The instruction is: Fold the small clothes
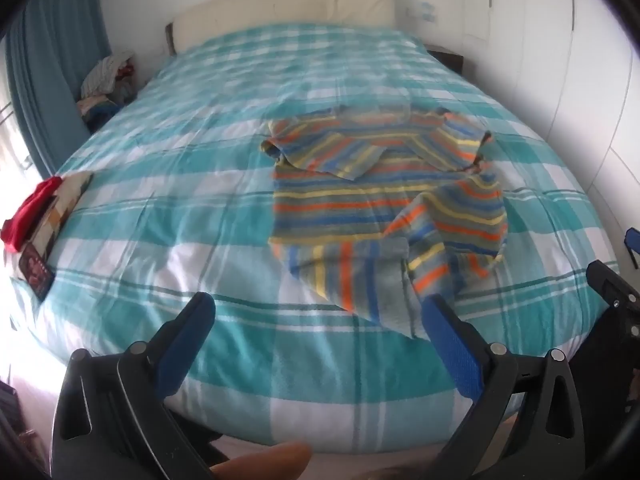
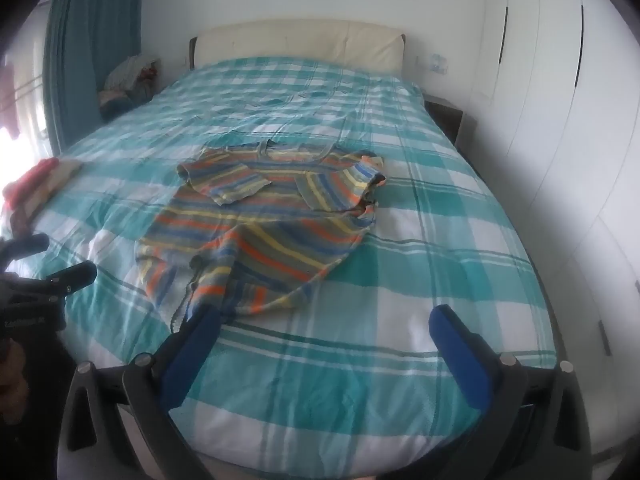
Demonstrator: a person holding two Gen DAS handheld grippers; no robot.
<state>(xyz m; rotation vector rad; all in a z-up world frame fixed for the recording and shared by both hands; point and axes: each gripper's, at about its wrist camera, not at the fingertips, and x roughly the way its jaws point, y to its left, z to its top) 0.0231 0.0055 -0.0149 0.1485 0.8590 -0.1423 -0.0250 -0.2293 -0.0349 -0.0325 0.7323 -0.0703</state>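
A small striped garment (image 1: 380,200) in orange, blue, yellow and grey lies spread on the bed, sleeves folded inward, its lower part rumpled. It also shows in the right wrist view (image 2: 272,224). My left gripper (image 1: 320,312) is open and empty, above the bed's near edge, its right finger (image 1: 444,320) close to the garment's bottom hem. My right gripper (image 2: 324,320) is open and empty, its left finger (image 2: 204,328) near the garment's lower corner. The left gripper shows at the left edge of the right wrist view (image 2: 52,272).
The bed (image 2: 440,240) has a teal and white checked cover and a cream headboard (image 2: 296,44). A red cloth and folded items (image 1: 36,208) lie at the bed's left edge. A clothes pile (image 1: 108,80) sits by the blue curtain. White wardrobes (image 2: 560,100) stand on the right.
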